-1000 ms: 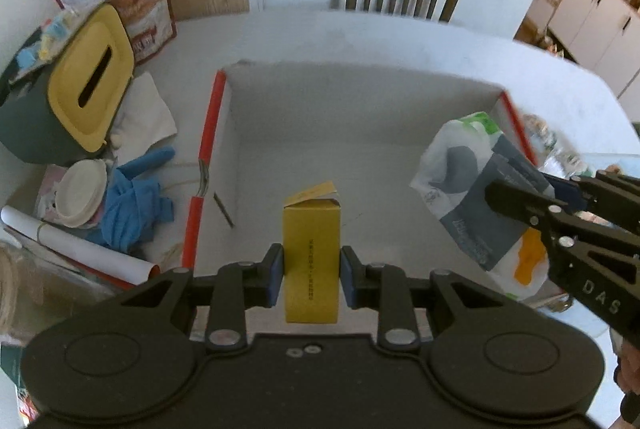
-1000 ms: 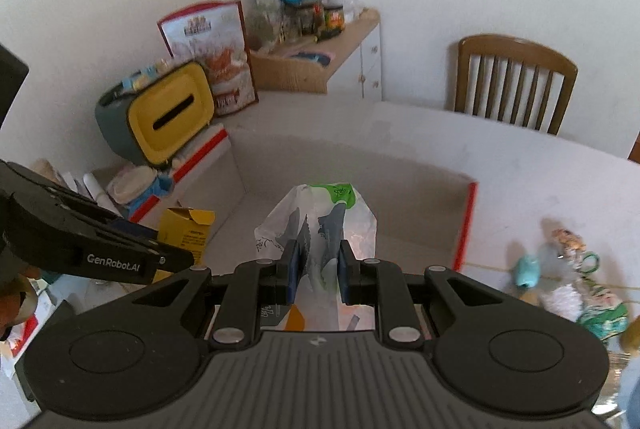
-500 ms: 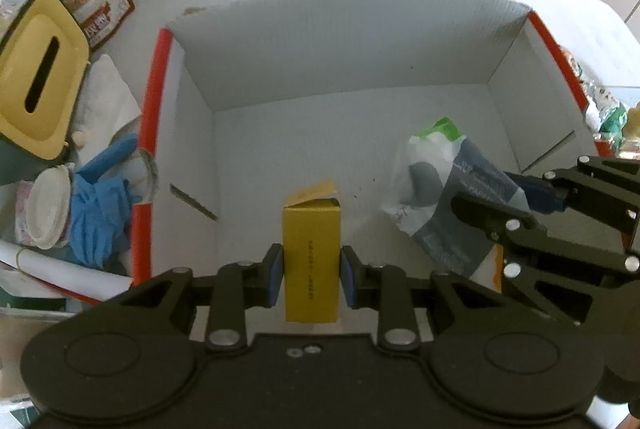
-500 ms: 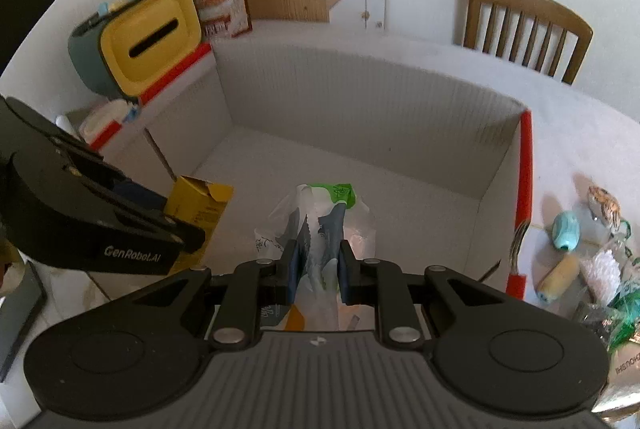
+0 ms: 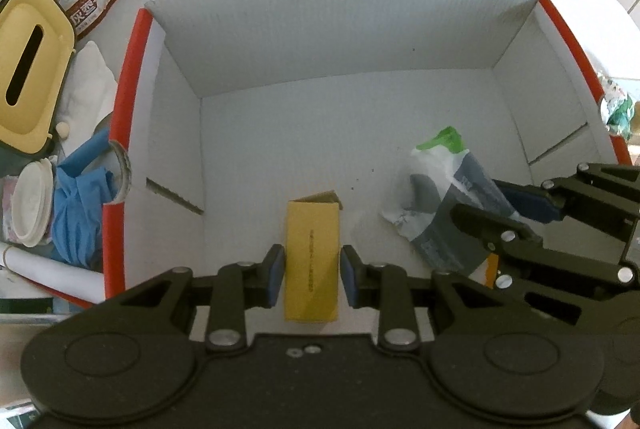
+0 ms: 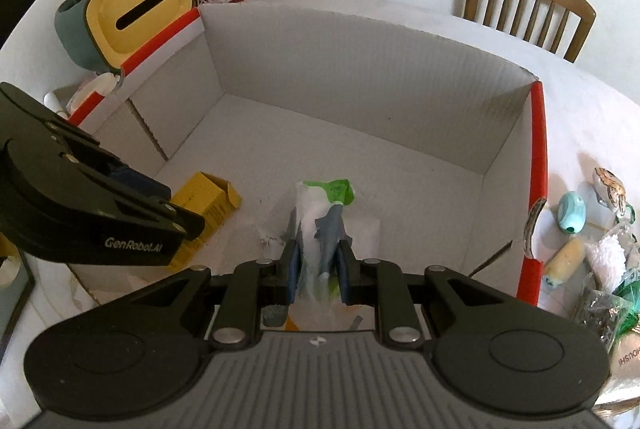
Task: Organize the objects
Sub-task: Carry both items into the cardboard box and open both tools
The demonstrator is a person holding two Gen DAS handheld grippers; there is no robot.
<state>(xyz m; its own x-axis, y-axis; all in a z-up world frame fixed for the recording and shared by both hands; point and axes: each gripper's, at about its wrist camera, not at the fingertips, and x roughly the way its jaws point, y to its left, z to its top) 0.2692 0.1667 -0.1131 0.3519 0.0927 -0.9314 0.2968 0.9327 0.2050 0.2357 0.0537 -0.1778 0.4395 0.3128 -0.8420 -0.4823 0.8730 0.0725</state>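
**Both grippers low inside the box**

My left gripper (image 5: 312, 275) reaches into the white box (image 5: 360, 29), jaws clamped on the yellow carton (image 5: 311, 261). Its housing reads "GenRobot.AI". My right gripper (image 6: 319, 269) pinches the plastic packet (image 6: 320, 225) near the box's right wall.

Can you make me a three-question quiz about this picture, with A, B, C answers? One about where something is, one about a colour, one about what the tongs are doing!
1. Where is the tissue holder?
A. inside the box
B. outside the box, by its left wall
C. on the chair

2. What colour is the carton?
A. yellow
B. purple
C. pink

3. What are the right tongs doing?
A. hanging open
B. gripping a spoon
C. squeezing the bag

Answers: 1 B, it stands beyond the red-edged wall. 2 A, its faces are yellow. 3 C, both pads press the bag.
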